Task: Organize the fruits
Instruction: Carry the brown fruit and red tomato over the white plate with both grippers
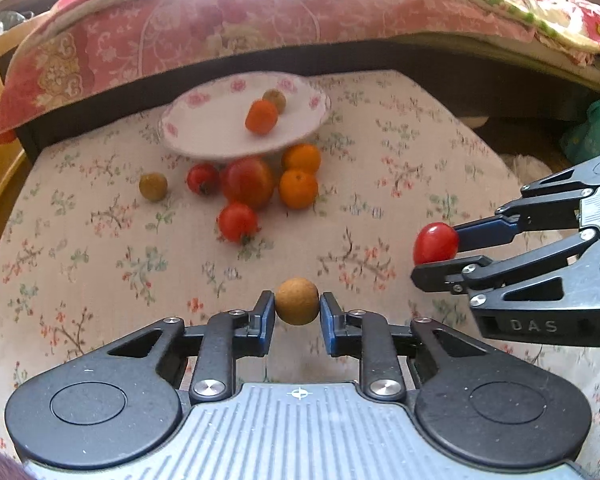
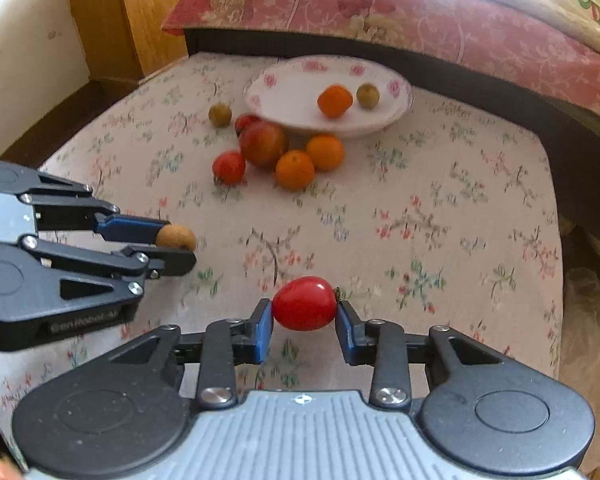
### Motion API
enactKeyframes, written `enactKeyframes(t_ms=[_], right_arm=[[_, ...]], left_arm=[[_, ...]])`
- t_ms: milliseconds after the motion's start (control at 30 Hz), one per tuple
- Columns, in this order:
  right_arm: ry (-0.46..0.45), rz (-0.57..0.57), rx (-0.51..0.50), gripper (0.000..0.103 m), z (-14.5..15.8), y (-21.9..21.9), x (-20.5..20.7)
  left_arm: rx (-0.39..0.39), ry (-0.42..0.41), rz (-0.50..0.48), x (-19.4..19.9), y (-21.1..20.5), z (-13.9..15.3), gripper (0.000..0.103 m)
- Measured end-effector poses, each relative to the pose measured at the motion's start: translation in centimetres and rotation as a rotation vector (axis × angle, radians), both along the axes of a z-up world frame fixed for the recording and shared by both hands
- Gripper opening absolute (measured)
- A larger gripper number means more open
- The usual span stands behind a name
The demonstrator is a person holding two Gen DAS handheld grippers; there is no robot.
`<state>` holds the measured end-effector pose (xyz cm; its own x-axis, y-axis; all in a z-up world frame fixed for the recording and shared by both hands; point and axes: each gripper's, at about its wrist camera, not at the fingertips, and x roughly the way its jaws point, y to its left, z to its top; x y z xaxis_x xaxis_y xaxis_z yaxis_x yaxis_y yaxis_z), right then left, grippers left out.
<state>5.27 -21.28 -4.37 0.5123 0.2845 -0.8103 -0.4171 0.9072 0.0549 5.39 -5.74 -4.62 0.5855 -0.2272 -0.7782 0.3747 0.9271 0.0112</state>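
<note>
The left hand-held gripper is clamped on a small round tan-brown fruit, blue pads pressing it from both sides, and it hangs just above the flowered cloth of the bench. Over on the other side, the right hand-held gripper has its pads squeezed on a glossy red cherry tomato, held off the cloth as well, its green stem end against the right pad. From the right wrist view the left one comes in from the side with the brown fruit pinched at its tips. Further back sits the white plate with pink flowers on its rim, close to the far edge of the bench, and in it lie an orange fruit and a small greenish-brown fruit, just beside each other. In front of the plate there's a cluster on the cloth: a large red-orange apple in the middle, two oranges touching on its right, a small red tomato tucked at its left and another tomato nearer the camera. One more greenish-brown fruit lies alone, off to the left of the cluster. Behind the bench, a bed with a pink patterned quilt.
</note>
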Motion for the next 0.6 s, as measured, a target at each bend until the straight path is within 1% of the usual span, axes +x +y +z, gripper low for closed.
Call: enactKeyframes(t_ms=[233, 300, 367, 600], right_arm=[[-0.040, -0.003, 0.009, 0.037, 1.2, 0.9, 1.4], [-0.052, -0.001, 0.011, 0.037, 1.5, 1.3, 1.8], [-0.065, -0.003, 0.011, 0.037, 1.8, 1.6, 2.2], [-0.090, -0.013, 0.026, 0.037, 2.6, 2.1, 3.5]], left_arm=[[-0.017, -0.024, 0.017, 1.0, -0.1, 0.9, 0.031], [-0.011, -0.035, 0.027, 1.3, -0.1, 1.1, 0.032], [-0.024, -0.034, 0.039, 1.9, 0.2, 1.2, 0.032], [-0.028, -0.061, 0.067, 3.2, 0.7, 2.0, 0.031]])
